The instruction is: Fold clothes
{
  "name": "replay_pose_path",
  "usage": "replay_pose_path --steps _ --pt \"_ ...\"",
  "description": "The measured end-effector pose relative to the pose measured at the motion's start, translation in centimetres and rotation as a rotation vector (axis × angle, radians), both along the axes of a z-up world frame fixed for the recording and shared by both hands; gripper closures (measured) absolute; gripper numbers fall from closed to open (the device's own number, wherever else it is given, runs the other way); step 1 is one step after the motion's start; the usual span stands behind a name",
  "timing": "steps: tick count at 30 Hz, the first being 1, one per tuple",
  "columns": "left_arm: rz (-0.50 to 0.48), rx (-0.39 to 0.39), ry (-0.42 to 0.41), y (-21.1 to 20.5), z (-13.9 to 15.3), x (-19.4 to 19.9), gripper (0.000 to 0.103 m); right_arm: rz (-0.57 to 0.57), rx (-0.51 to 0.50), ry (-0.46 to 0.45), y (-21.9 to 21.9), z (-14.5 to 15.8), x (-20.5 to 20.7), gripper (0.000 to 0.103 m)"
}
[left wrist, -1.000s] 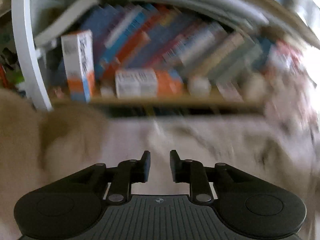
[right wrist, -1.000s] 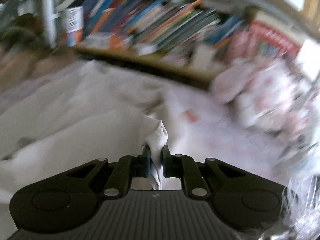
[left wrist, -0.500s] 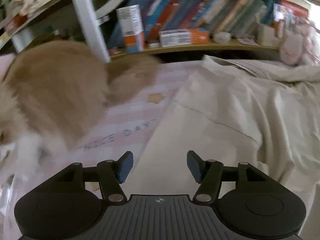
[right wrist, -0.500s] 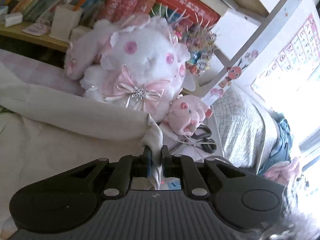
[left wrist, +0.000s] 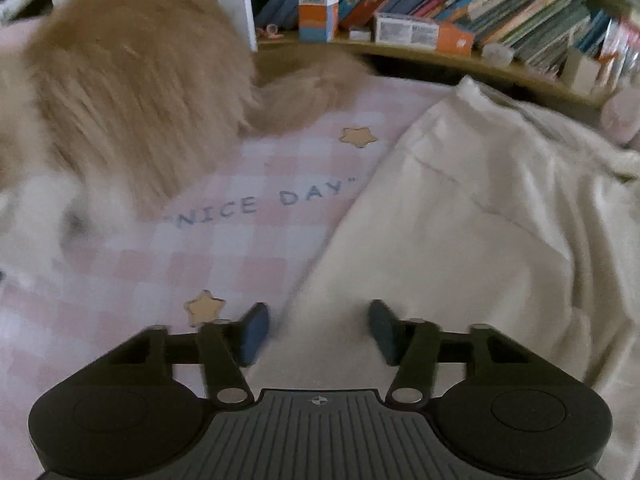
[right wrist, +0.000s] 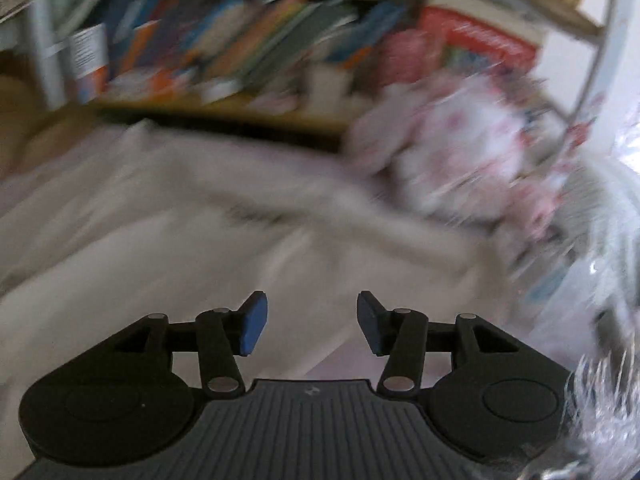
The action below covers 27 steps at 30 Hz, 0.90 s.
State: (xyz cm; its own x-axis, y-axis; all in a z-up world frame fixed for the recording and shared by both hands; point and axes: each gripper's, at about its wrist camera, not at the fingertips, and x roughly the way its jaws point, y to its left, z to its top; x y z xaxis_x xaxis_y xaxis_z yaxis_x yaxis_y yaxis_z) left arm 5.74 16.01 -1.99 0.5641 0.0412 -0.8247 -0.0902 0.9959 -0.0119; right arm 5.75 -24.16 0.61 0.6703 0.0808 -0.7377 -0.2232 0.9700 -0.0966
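A cream garment (left wrist: 460, 220) lies spread over a pink checked bedsheet (left wrist: 224, 248) printed "NICE DAY". My left gripper (left wrist: 317, 316) hovers low over the garment's near left edge. Its jaws are closing, with that edge between them, but the pads do not press on it. In the blurred right wrist view the same cream garment (right wrist: 160, 240) stretches across the bed. My right gripper (right wrist: 311, 304) hangs above it, jaws opening, with nothing between them.
A fluffy tan cat (left wrist: 132, 80) sits on the sheet to the left, close to the garment. A low bookshelf (left wrist: 440, 12) full of books runs along the far side. Pink and white plush toys (right wrist: 460, 152) are piled at the right.
The right gripper has let go of the cloth fold it pinched and its jaws have parted; its view swung back toward the bookshelf. The left gripper opened and came down onto the garment's edge.
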Motion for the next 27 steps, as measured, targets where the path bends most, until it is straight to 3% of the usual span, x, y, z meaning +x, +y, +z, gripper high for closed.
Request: replay_pose_path --steps 1,4,7,12,15,16,21,24,26,27 --pt "-0.010 -0.010 -0.001 0.2 0.0 0.1 0.103 0.002 0.002 0.022 0.8 -0.6 -1.1 0.055" --pt "-0.038 -0.036 0.000 1.3 0.2 0.6 0.103 -0.010 0.003 0.085 2.8 -2.4 -4.0 0.055" --pt "-0.026 0.100 -0.078 3.2 1.5 1.9 0.103 -0.039 -0.003 0.125 3.5 -3.4 -5.8 0.055" --pt "-0.021 0.308 -0.261 5.1 6.9 7.0 0.103 -0.095 -0.007 0.161 3.5 -4.0 -7.7 0.055" --pt "-0.041 0.448 -0.298 3.9 7.9 10.2 0.101 -0.110 0.021 0.183 3.7 -4.1 -8.3 0.055" --pt "-0.039 0.462 -0.293 3.6 7.8 10.4 0.094 -0.108 0.032 0.185 3.8 -4.1 -8.4 0.055" --pt "-0.012 0.457 -0.230 2.0 6.8 10.0 0.086 -0.101 0.089 0.191 4.4 -4.0 -8.8 0.055" --pt "-0.082 0.297 -0.239 0.8 6.9 5.6 0.064 -0.096 0.117 0.194 4.4 -4.1 -8.6 0.055" --pt "-0.134 0.160 -0.214 -0.2 6.4 2.2 0.034 -0.092 0.126 0.197 4.4 -4.1 -8.3 0.055" --pt "-0.159 0.090 -0.199 -0.6 6.1 0.4 0.031 -0.092 0.133 0.199 4.4 -4.2 -8.1 0.055"
